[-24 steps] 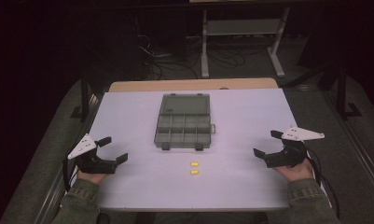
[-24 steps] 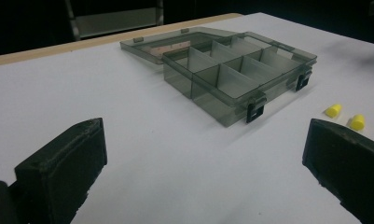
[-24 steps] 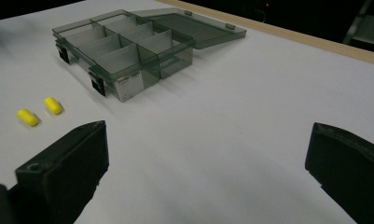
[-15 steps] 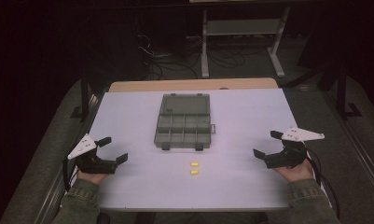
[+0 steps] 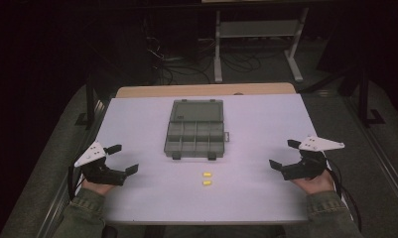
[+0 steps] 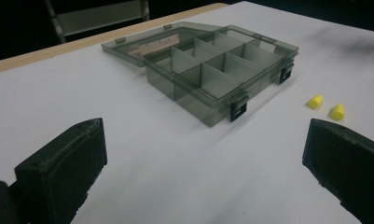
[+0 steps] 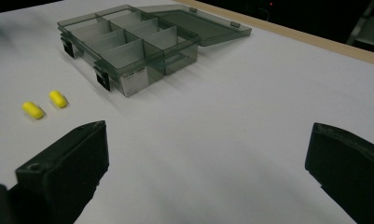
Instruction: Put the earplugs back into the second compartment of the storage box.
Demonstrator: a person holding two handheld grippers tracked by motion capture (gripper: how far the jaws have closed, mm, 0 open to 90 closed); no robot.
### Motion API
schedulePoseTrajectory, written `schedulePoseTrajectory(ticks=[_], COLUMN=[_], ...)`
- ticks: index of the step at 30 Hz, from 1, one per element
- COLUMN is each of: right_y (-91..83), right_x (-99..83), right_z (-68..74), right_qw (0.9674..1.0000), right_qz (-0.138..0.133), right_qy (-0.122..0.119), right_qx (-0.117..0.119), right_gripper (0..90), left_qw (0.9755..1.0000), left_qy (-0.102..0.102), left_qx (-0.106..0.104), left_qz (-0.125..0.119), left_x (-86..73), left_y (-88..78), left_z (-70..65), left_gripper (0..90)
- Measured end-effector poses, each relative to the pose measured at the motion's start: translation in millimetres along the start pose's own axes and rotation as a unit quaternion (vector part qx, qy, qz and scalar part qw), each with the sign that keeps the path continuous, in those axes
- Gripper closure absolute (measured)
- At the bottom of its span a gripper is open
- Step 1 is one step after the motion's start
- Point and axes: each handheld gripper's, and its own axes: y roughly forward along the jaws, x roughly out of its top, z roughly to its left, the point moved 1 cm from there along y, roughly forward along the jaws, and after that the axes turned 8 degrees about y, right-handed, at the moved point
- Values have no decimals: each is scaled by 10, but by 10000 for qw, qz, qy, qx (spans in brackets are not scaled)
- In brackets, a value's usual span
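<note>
A smoky-grey compartment box [image 5: 195, 129] lies open mid-table, its lid folded flat behind it; it appears too in the left gripper view [image 6: 212, 70] and the right gripper view [image 7: 128, 39]. Its compartments look empty. Two small yellow plugs [image 5: 206, 178] [image 6: 325, 106] [image 7: 45, 104] lie side by side on the white sheet in front of the box. My left gripper [image 5: 119, 158] rests at the table's left edge, open and holding nothing. At the right edge my right gripper [image 5: 284, 153] stands open as well, nothing between its jaws.
The white sheet [image 5: 137, 119] covers a wooden table whose far edge [image 5: 206, 89] shows behind the box. Beyond it stand a metal rack [image 5: 258, 29] and floor cables in the dark. Bare sheet lies between each gripper and the plugs.
</note>
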Motion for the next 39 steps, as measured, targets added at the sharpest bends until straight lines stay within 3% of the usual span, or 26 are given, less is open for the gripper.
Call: schedulePoseTrajectory(ticks=[8,20,30,39], right_y=[-23,-10,-2,4], right_x=[4,0,-3,-7], right_z=[-1,16,26,37], right_qw=[9999,9999,9999,9999], right_qz=[-78,-31,-10,15], right_qy=[18,-12,-70,-98], right_qx=[76,127,111,125], right_gripper=[0,0,0,0], left_qw=[9993,9948,9884,9828], left_qy=[283,671,1063,1224], left_qx=[-229,-661,-910,-1188], left_qz=[112,377,590,713], left_x=[200,533,708,810], left_y=[75,255,436,613], left_z=[-56,-196,-288,-387], left_gripper=[0,0,0,0])
